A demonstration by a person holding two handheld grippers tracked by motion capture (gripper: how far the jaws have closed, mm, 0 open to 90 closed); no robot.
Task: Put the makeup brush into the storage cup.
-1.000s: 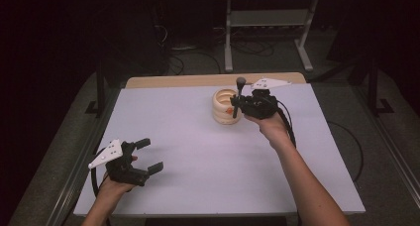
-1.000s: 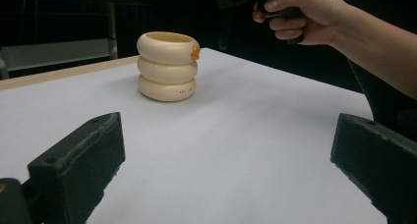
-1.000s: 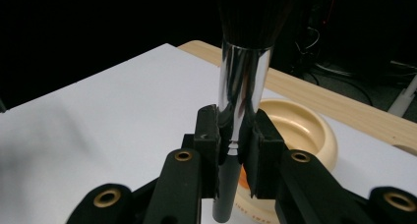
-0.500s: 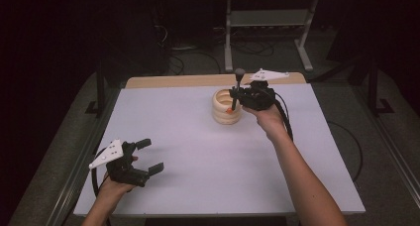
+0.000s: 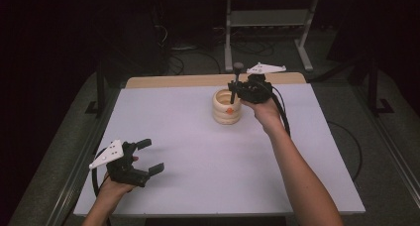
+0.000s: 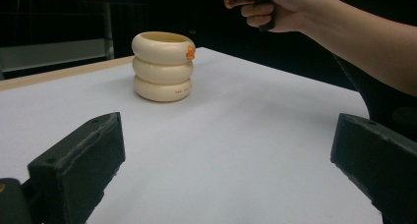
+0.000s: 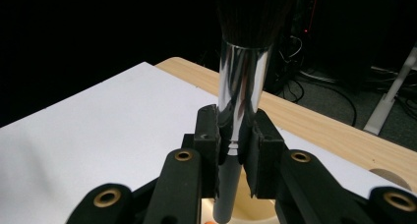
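Makeup brush [image 7: 241, 81] stands upright in your right gripper [image 7: 235, 145], jaws clamped on its ferrule, handle tip over the cream ringed holder [image 5: 227, 107] for dropping in; left gripper [image 5: 143, 159] rests wide open.

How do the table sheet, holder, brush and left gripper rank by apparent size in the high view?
1. Table sheet
2. Left gripper
3. Holder
4. Brush
The gripper sits nearer the camera, so its lead over the holder is unsure.
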